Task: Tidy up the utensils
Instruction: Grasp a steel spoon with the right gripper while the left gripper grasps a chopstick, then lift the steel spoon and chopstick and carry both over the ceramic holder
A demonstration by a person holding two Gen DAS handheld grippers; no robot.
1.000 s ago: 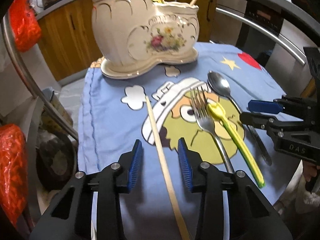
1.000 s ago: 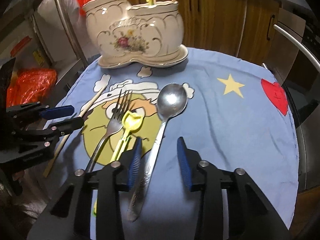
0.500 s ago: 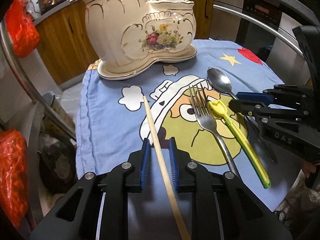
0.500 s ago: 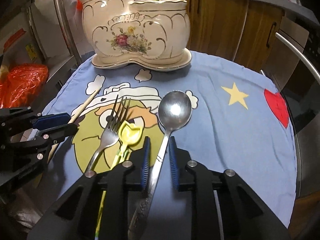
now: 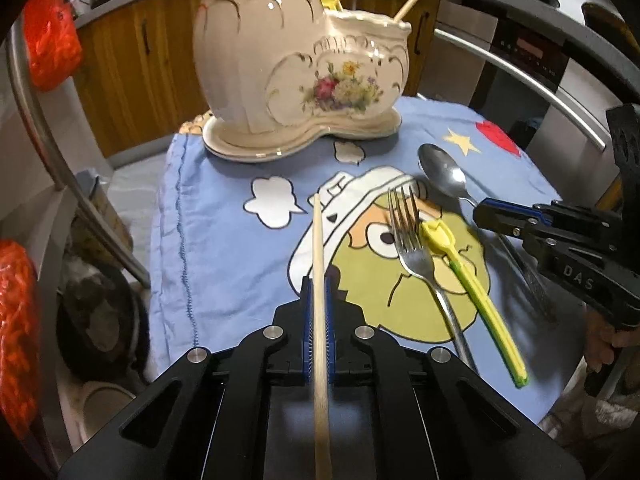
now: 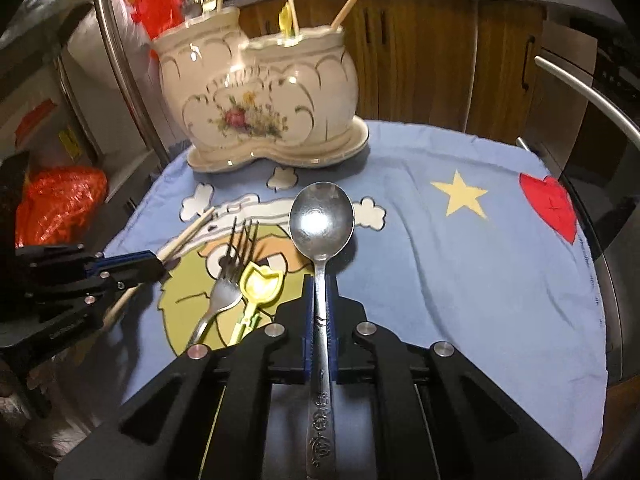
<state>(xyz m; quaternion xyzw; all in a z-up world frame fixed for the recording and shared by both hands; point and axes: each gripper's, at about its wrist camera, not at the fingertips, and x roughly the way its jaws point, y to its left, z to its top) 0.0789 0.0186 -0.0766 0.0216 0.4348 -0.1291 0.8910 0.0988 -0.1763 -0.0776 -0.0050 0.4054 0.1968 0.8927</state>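
Note:
My left gripper [image 5: 318, 280] is shut on a wooden chopstick [image 5: 318, 248] that points toward the cream floral ceramic holder [image 5: 296, 64]. My right gripper [image 6: 320, 280] is shut on a metal spoon [image 6: 322, 220], bowl forward. A metal fork [image 5: 412, 248] and a yellow plastic spoon with a green handle [image 5: 460, 276] lie side by side on the blue cartoon cloth [image 5: 224, 248]. The holder [image 6: 260, 100] has chopsticks, a fork and a yellow utensil standing in it. The right gripper shows in the left wrist view [image 5: 480, 214], and the left gripper in the right wrist view [image 6: 160, 266].
The cloth [image 6: 460, 264] covers a small round table with curved metal rails [image 5: 520, 76] around it. Wooden cabinets [image 6: 432, 52] stand behind. Red bags [image 6: 60, 204] and bowls [image 5: 100, 320] sit low at the left.
Both grippers have closed: the left on the chopstick, the right on the spoon. Both have moved closer to the ceramic holder.

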